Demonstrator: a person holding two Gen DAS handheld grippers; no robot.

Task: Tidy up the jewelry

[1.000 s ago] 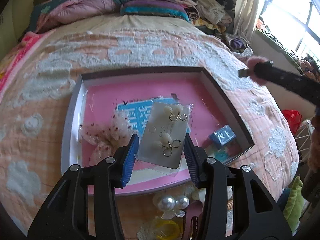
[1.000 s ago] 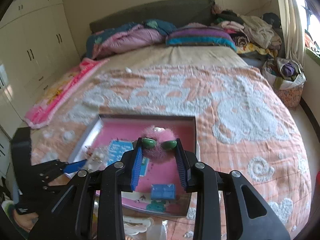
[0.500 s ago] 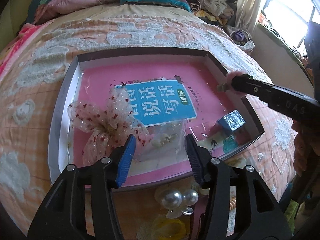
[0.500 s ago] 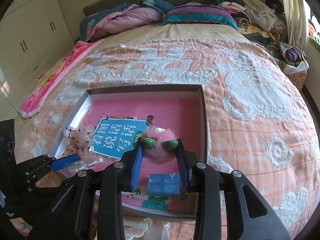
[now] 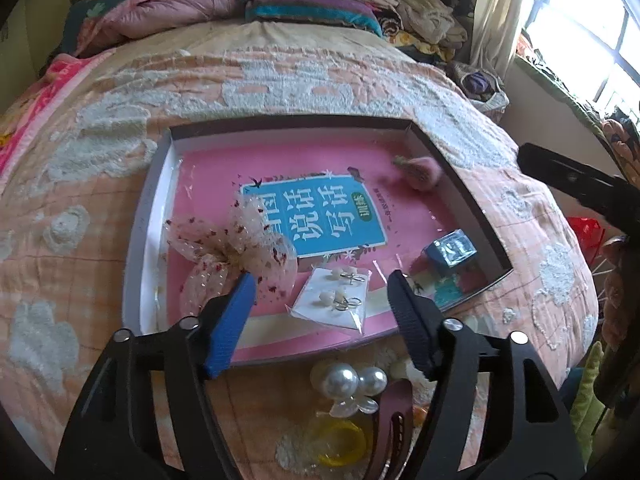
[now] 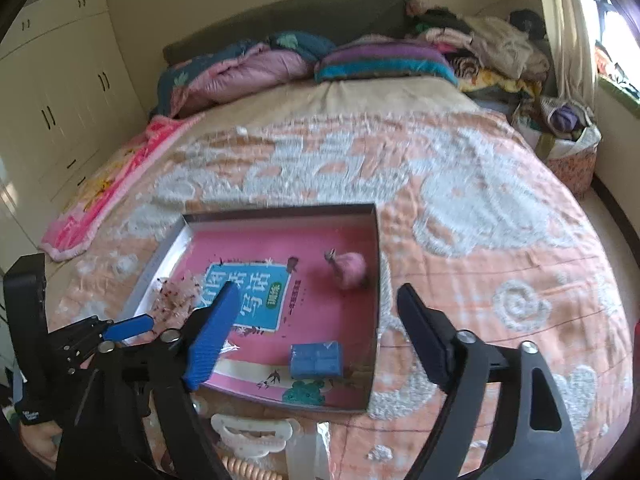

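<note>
Both my claws are spread wide and holding nothing. My left claw (image 5: 320, 304) hangs over the near edge of the box (image 5: 148, 200), my right claw (image 6: 316, 320) above its right half. The box sits on the bed (image 6: 480, 200).

Inside, by my count, four pieces are sorted: the sheer spotted bow (image 5: 236, 248) at the left, the earring card (image 5: 336, 296) in its clear sleeve just under my left claw, the small blue box (image 6: 316, 360) near the front right corner, and the pink fluffy hair clip (image 6: 350, 270) lying toward the far right wall.

I judge the job roughly half done. On the bedspread in front of the box there's a pearl hair clip (image 5: 352, 380), a yellow ring-shaped piece (image 5: 340, 444) and a dark hairband (image 5: 392, 412).

My own claw bodies cover much of that pile, so I can't count it. The pink clip is blurred.
</note>
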